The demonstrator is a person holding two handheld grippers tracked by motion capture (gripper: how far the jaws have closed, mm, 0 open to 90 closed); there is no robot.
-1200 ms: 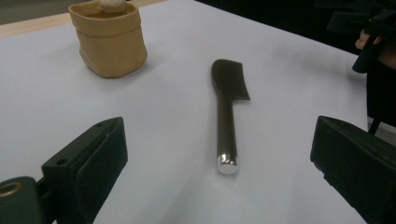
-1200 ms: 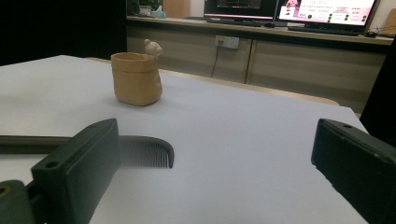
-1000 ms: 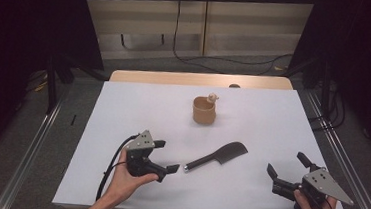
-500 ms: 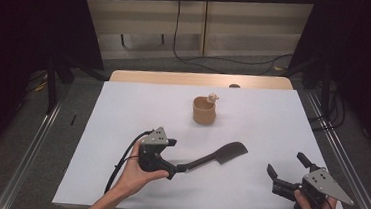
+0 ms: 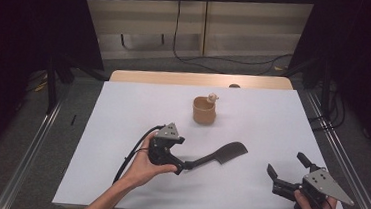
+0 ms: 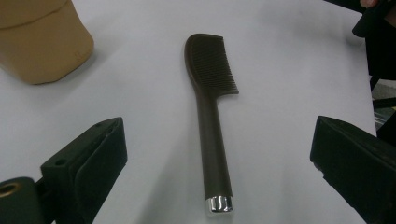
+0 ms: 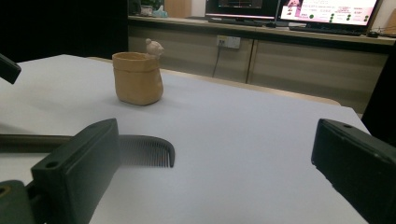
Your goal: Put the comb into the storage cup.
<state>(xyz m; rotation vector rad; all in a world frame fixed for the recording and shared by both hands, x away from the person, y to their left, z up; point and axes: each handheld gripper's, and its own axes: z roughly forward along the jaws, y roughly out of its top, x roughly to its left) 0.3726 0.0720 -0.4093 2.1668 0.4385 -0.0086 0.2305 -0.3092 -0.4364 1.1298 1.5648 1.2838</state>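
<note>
A dark brown comb (image 5: 219,156) lies flat on the white table (image 5: 122,114), teeth end pointing to the far right. In the left gripper view the comb (image 6: 210,121) runs up the middle, its silver-capped handle end nearest me. My left gripper (image 5: 181,154) is open, its jaws standing wide on either side of the handle end without touching it (image 6: 219,140). My right gripper (image 5: 286,166) is open and holds nothing near the front right corner. From the right gripper view (image 7: 215,154) the comb's teeth (image 7: 144,151) lie ahead at left.
A tan cup with a small bear figure on its rim (image 5: 204,111) stands behind the comb at the table's middle; it also sits ahead at left (image 7: 137,77). The table's right edge (image 5: 339,197) runs close to my right hand. Metal rails flank the table.
My left gripper has moved right and forward to the comb's handle end, which now lies between its open jaws. The right gripper, comb and cup have stayed put.
</note>
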